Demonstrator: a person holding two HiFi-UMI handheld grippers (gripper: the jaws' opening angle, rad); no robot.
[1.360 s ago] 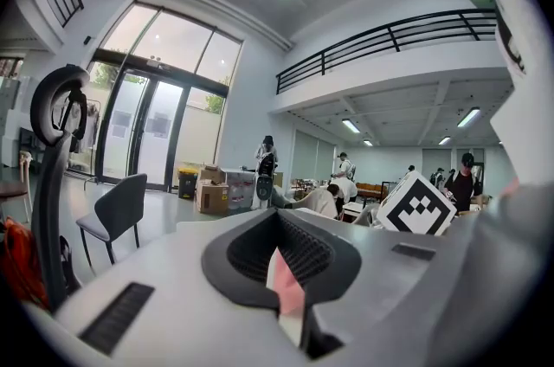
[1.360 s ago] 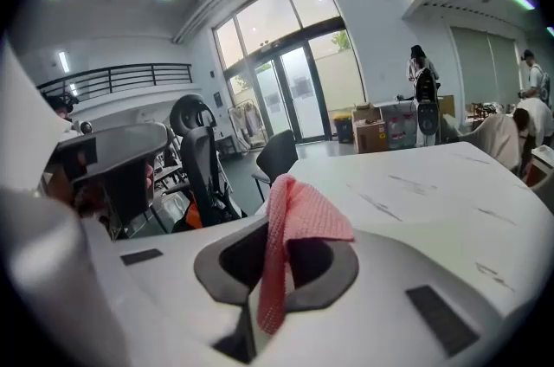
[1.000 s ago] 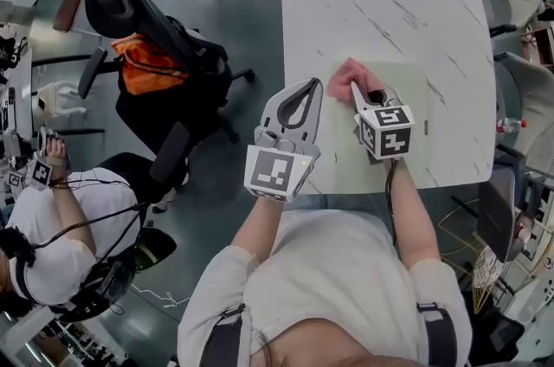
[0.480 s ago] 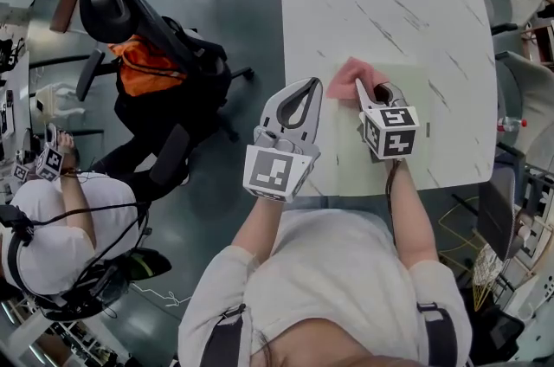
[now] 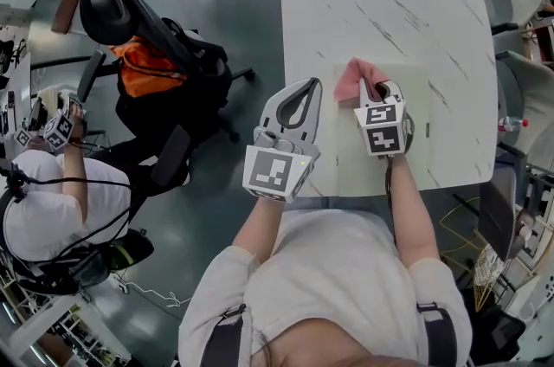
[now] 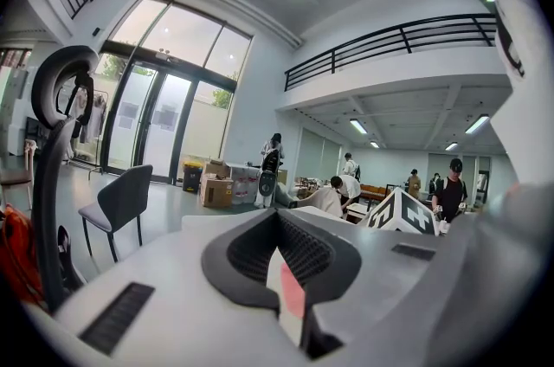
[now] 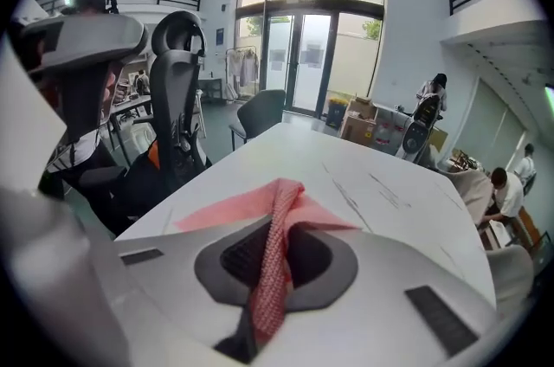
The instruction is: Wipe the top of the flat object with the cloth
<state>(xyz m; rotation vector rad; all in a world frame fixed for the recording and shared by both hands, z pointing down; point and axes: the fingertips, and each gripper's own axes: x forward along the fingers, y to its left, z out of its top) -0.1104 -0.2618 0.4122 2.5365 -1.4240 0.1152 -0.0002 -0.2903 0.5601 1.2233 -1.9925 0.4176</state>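
The pink cloth (image 5: 351,78) sits bunched at the far left corner of the pale flat mat (image 5: 420,119), with 1 fold clenched in our right gripper's (image 5: 370,90) fingers. Our left gripper (image 5: 305,97) hovers by the table's (image 5: 381,2) left edge, its fingers apparently clenched on nothing. We judge wiping barely begun; next we drag the cloth across the mat. 1 office chair (image 5: 121,2) stands left.

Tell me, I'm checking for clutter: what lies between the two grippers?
Only bare flat mat shows there in the head view, between the left gripper and the right gripper, which pinches the pink cloth.
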